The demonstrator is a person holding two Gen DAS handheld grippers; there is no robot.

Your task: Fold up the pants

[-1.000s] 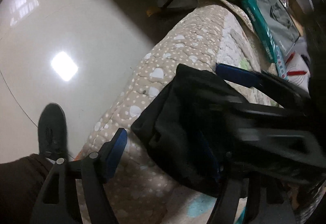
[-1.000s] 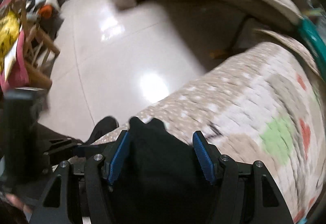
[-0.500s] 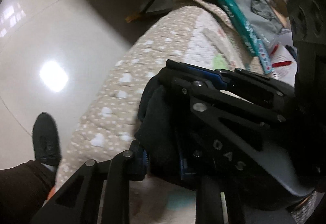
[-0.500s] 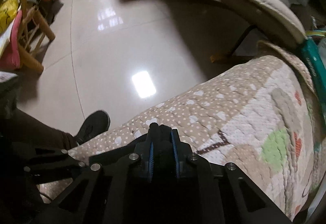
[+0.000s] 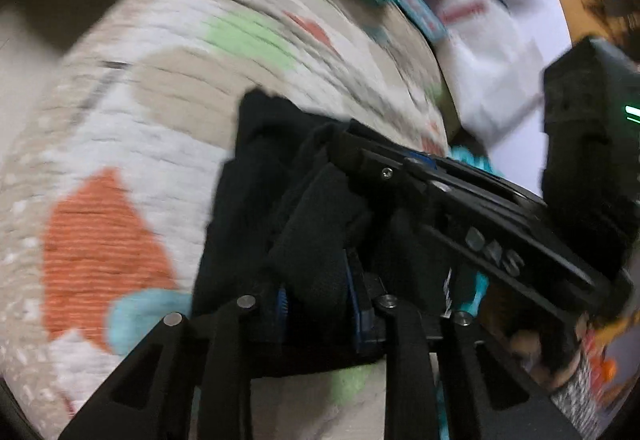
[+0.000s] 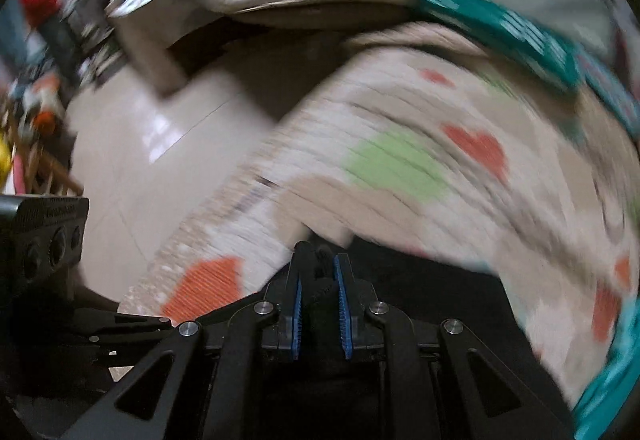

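Black fabric pants [image 5: 256, 208] lie bunched on a quilted bed cover [image 5: 120, 144] patterned with orange, green and blue patches on beige and white. Both views are blurred by motion.

The left gripper [image 5: 320, 300], black with blue pads, is clamped on a thick roll of the pants, near the bottom of its view. The right gripper [image 6: 319, 292] is also closed on a pinch of the same dark cloth; in the left view its black frame crosses from the right, just beside the left one. Holding two neighbouring points of one edge probably lets the person carry that edge over as a single fold.

Raised letters on the right gripper's frame seem to read "DAS" [image 5: 494, 252]. A teal package [image 6: 500, 20] at the far side carries print too blurred to read.
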